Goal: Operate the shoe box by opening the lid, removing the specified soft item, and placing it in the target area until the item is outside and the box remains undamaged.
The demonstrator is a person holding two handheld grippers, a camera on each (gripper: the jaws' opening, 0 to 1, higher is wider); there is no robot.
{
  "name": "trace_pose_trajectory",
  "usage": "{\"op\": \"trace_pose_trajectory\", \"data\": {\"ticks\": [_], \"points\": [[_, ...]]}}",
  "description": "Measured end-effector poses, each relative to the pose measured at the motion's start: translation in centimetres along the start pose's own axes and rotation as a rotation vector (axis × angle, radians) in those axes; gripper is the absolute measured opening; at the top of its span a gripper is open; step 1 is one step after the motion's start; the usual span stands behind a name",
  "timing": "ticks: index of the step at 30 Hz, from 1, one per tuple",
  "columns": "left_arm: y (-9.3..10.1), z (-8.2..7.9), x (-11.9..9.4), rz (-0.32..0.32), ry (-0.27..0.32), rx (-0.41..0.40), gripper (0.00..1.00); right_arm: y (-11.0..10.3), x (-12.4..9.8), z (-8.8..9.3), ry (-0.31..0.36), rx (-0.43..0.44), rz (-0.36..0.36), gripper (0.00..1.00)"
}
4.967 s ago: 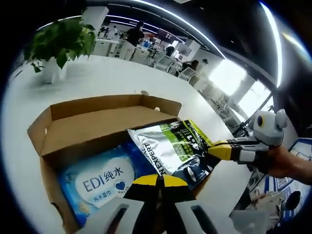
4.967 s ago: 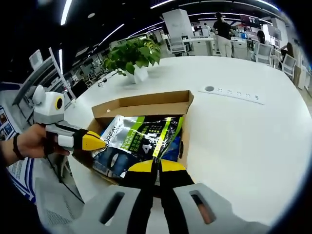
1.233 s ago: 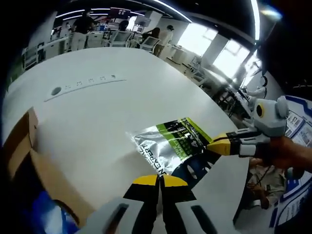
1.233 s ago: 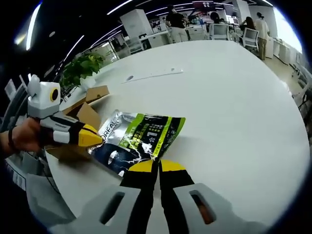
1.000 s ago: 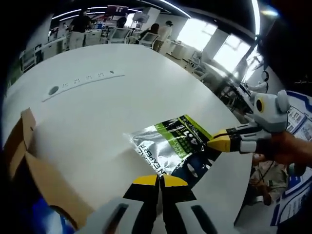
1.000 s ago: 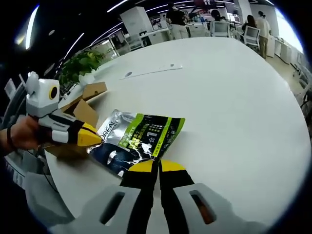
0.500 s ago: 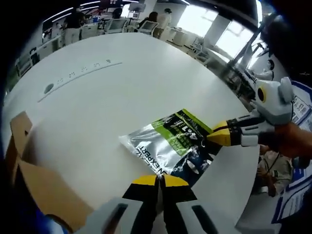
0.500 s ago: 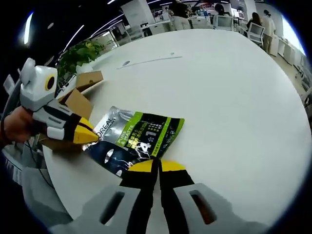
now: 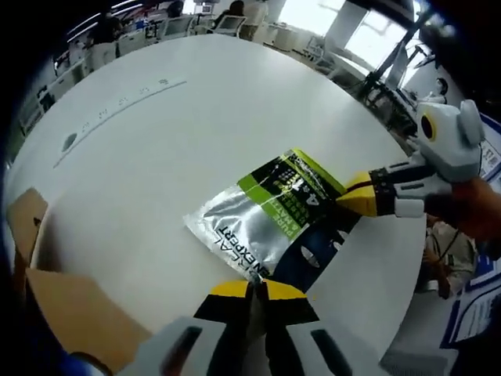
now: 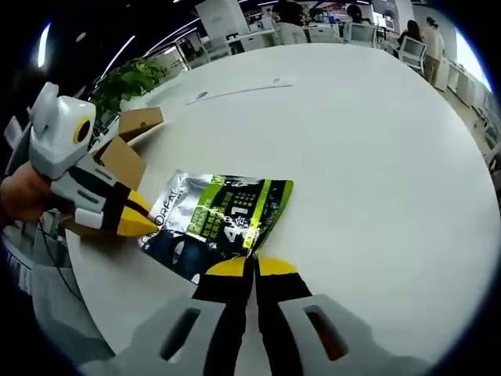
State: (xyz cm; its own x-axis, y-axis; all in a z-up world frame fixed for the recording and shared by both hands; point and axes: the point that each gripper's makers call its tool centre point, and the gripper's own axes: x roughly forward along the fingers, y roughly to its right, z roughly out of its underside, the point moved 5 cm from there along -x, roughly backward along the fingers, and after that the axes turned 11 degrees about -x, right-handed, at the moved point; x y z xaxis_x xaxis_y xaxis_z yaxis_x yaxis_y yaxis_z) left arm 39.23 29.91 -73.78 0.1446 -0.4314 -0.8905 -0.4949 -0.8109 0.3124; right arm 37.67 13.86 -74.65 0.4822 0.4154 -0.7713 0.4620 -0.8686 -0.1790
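Already the pouch (image 9: 270, 223) has been brought out of the cardboard box (image 10: 125, 149), which lies open and well apart from it, and it is seen low over or on the white tabletop (image 10: 376, 157), so the task is judged nearly complete with only the release left. It is held at opposite edges: the left gripper (image 9: 249, 288) has its jaws closed on one edge, and the right gripper (image 10: 243, 268) has its jaws closed on the other, both reaching forward just above the tabletop.
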Motion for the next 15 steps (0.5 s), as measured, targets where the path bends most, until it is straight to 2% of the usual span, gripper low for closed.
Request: {"op": "trace_pose_trajectory", "data": {"ticks": [2,9,15], "points": [[0.27,0.44,0.11,0.01,-0.04,0.039,0.12,0.08,-0.07,0.13,-0.001,-0.003,0.002,0.02],[0.14,0.3,-0.1,-0.024,-0.013,0.059,0.14,0.23,-0.09,0.46,-0.002,0.003,0.001,0.04],[0.35,0.33,-0.51,-0.02,-0.001,0.059,0.15,0.47,-0.61,0.45,0.0,-0.004,0.01,0.04]]}}
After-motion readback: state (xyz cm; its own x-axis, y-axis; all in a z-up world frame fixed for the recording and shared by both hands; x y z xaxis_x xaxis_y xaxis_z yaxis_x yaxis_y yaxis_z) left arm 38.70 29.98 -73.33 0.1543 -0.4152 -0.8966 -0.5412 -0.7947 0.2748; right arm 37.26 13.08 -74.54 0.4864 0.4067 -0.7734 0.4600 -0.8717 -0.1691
